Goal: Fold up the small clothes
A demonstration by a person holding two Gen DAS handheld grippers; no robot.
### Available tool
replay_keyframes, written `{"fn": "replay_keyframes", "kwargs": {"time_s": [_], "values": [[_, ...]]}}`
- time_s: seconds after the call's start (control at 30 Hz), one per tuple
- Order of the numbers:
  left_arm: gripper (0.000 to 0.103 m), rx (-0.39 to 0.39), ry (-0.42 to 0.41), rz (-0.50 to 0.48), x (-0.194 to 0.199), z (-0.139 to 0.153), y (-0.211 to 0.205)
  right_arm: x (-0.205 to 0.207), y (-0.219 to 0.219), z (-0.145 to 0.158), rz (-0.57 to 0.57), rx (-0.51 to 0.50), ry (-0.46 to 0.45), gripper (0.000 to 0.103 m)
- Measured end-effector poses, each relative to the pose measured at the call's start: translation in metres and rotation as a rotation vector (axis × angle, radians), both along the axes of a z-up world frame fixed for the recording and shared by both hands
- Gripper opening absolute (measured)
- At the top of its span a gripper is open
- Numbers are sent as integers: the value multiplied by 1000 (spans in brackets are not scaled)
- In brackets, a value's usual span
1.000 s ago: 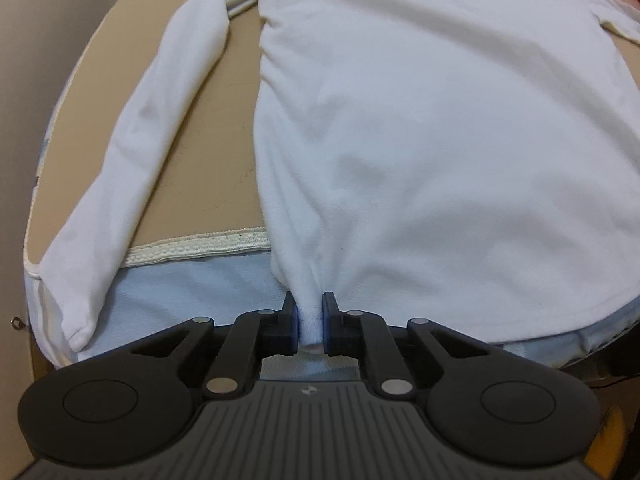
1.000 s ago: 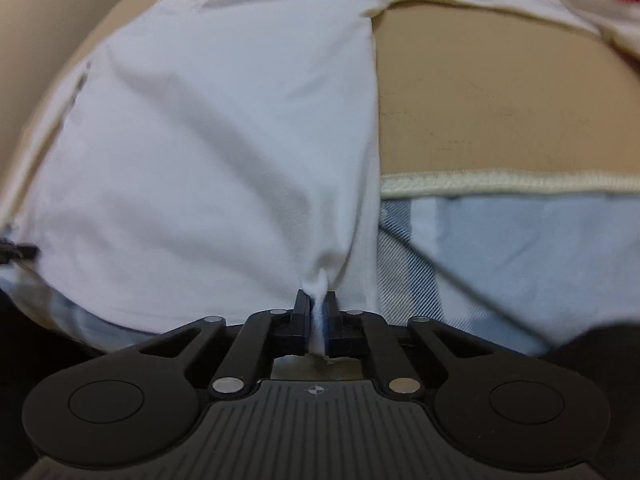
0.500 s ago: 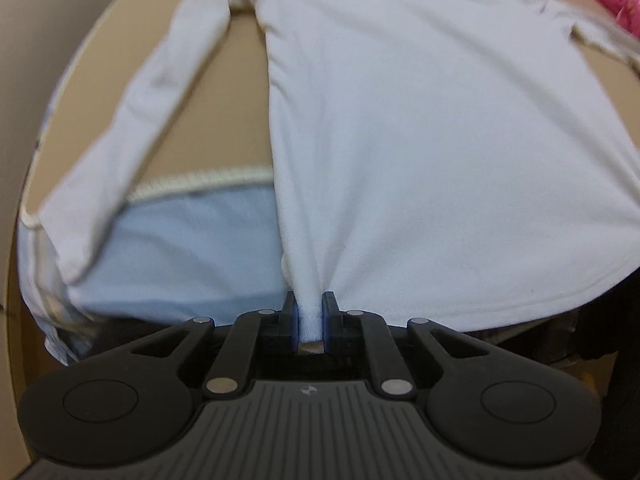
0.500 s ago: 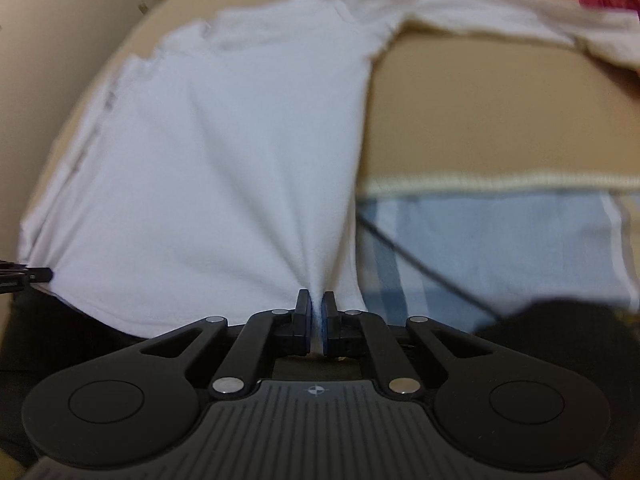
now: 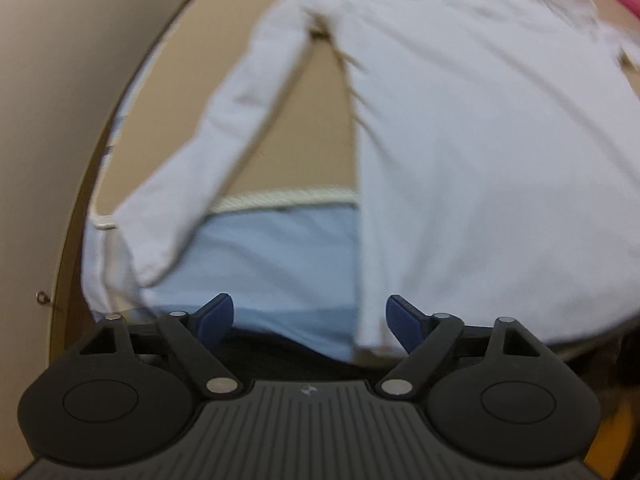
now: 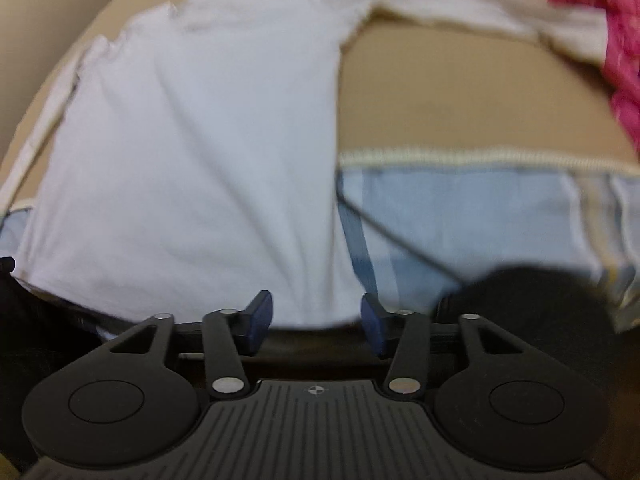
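Releasing hem after spreading | left gripper (image 5: pixel 308 320) and right gripper (image 6: pixel 316 320) just opened, empty | white shirt (image 5: pixel 480 160) flat at 12 o'clock on surface (image 6: pixel 460 100) | next: likely fold sleeve (image 5: pixel 224 144) inward

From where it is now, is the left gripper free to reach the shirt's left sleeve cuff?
Probably yes. The left gripper, jaws just opened and holding nothing, has the cuff lying uncovered on the blue cloth, nothing between them.
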State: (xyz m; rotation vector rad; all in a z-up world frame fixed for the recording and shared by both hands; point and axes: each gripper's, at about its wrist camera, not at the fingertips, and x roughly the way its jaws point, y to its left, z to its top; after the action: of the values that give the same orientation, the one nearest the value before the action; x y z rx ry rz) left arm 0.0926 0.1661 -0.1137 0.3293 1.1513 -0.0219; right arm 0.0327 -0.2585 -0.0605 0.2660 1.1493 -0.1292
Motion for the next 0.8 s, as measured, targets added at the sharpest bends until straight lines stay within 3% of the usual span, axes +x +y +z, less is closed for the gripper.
{"fn": "replay_keyframes", "kwargs": {"time_s": [0.13, 0.3, 0.47, 0.67, 0.8], "values": [[92, 3, -59, 77, 27, 13, 31, 11, 20, 31, 42, -71, -122, 64], [92, 8, -103, 131, 51, 24, 73, 30, 37, 51, 80, -120, -211, 67], [92, -65, -64, 204, 71, 11, 120, 37, 41, 53, 46, -95, -184, 67], [92, -121, 6, 221, 88, -15, 146, 52, 59, 46, 37, -118, -120, 67], [91, -201, 25, 152, 91, -24, 146, 64, 74, 46, 66, -128, -100, 67]]}}
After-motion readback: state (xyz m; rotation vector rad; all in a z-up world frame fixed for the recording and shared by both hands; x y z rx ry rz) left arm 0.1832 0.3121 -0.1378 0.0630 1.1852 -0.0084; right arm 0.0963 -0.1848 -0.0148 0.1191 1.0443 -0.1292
